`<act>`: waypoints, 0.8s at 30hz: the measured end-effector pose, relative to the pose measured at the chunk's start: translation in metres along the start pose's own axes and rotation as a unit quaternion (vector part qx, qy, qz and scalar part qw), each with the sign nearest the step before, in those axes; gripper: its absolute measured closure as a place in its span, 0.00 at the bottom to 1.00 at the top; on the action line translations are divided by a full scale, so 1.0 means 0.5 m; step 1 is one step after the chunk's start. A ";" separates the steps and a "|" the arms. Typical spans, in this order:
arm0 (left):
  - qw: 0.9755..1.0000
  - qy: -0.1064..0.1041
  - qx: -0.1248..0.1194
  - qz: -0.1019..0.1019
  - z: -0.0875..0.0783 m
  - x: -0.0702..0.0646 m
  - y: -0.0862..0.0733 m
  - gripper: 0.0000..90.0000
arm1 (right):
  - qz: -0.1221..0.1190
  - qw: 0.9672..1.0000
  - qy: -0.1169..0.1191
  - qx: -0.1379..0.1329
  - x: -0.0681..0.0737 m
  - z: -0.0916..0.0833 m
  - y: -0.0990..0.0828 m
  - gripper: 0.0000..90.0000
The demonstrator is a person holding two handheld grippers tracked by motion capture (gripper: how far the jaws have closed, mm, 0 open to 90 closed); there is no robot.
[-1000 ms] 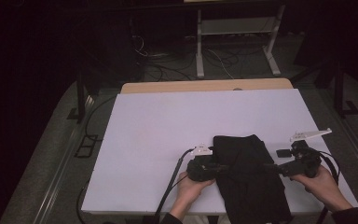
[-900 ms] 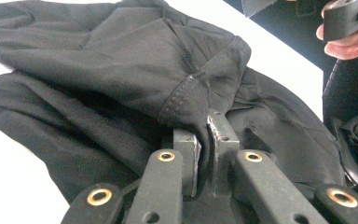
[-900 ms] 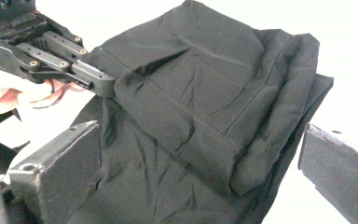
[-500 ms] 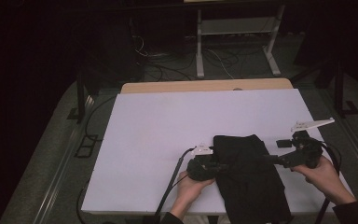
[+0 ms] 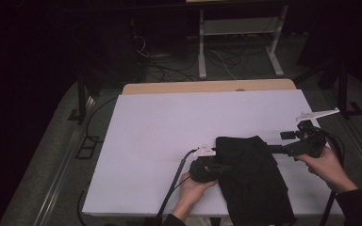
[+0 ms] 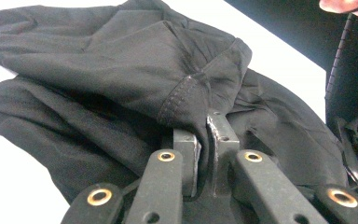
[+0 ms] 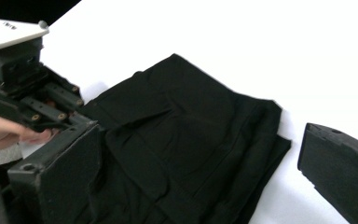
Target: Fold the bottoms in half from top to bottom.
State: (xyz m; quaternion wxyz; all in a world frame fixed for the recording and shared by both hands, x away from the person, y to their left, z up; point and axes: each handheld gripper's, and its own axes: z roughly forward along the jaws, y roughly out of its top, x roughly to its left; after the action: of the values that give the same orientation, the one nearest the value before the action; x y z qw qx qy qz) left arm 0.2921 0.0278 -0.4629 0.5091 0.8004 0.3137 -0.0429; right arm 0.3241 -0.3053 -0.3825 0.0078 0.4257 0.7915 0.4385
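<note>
Black cloth, one folded garment (image 5: pixel 252 181), lies on the near right part of the one white desk (image 5: pixel 169 136), its near end reaching the desk's front edge. In the left claw's own view the garment (image 6: pixel 121 79) shows a stitched hem and several soft folds piled over each other; in the right claw's view the garment (image 7: pixel 182 140) spreads flat and dark between that claw's two jaws.

Two claws are in play, one in each of the person's two hands. The left claw (image 5: pixel 217 165) sits at the garment's left edge, with the left hand (image 5: pixel 193 190) behind it on the desk. Its own view shows the left claw (image 6: pixel 208 140) clenched on the garment: the two jaws stand almost together with a fold of the hem pinched between them.

The right claw (image 5: pixel 273 149) is at the garment's right edge, held by the right hand (image 5: pixel 327 165), with a grey plate sticking up from its body. In its own view the right claw (image 7: pixel 205 168) is released: the two jaws stand wide apart, one at the lower left and one at the right edge, and the cloth between them is not pressed by either. That same view also shows the left claw (image 7: pixel 81 119) farther off, at the garment's far side.

One cable (image 5: pixel 174 183) trails from the left claw back over the front edge of the desk.
</note>
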 end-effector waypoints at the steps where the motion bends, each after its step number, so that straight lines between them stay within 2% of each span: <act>1: 1.000 0.000 0.000 0.000 0.000 0.000 0.000 0.92 | 0.000 1.000 -0.002 0.001 -0.003 0.001 0.003 0.00; 10: 1.000 0.001 -0.001 -0.001 0.001 0.000 0.000 0.92 | 0.004 1.000 -0.015 0.002 -0.030 0.020 0.029 0.00; 20: 1.000 0.002 -0.001 0.000 0.002 0.001 -0.001 0.92 | -0.002 1.000 -0.020 0.016 -0.047 0.058 0.039 0.00; 24: 1.000 0.001 -0.002 -0.002 0.002 0.001 -0.001 0.92 | 0.004 1.000 -0.021 0.017 -0.057 0.072 0.041 0.00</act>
State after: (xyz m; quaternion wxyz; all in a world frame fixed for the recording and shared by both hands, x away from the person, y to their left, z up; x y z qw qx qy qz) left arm 0.2926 0.0273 -0.4640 0.5105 0.7987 0.3157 -0.0423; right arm 0.3696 -0.2948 -0.4008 0.0151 0.4381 0.7968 0.4158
